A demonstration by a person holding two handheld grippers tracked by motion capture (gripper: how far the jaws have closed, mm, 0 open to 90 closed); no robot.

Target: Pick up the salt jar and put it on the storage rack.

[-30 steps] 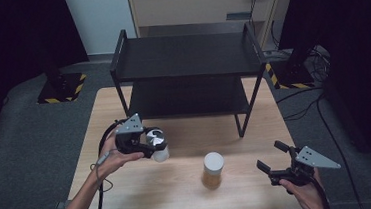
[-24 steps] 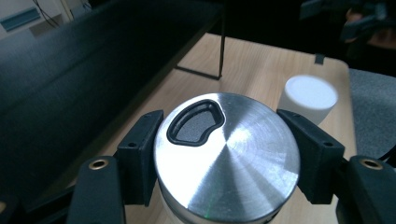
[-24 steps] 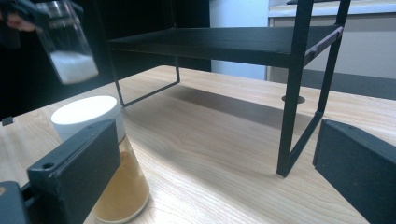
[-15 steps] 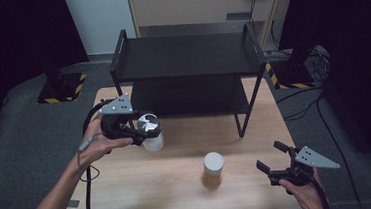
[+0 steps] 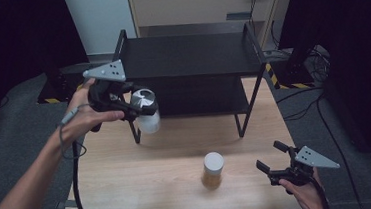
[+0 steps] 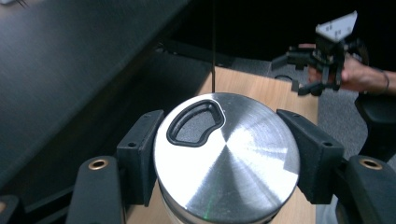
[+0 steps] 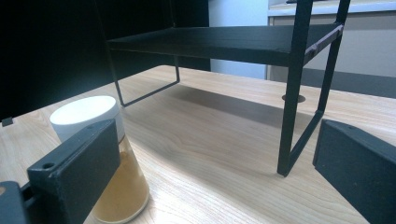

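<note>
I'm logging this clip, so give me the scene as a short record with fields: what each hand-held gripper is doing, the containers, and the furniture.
left hand-held gripper: shut on the metal-lidded jar, held in the air by the shelf's left front corner
right hand-held gripper: open, holding nothing, low over the table's near right corner
white-capped jar: upright on the table, amber contents, apart from both grippers
black shelf rack: two tiers, at the table's far side
table: light wood

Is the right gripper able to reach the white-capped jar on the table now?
Probably yes. The right gripper is open and sits beside the jar, with bare table between them. The left gripper is up by the shelf, holding a shaker.
</note>
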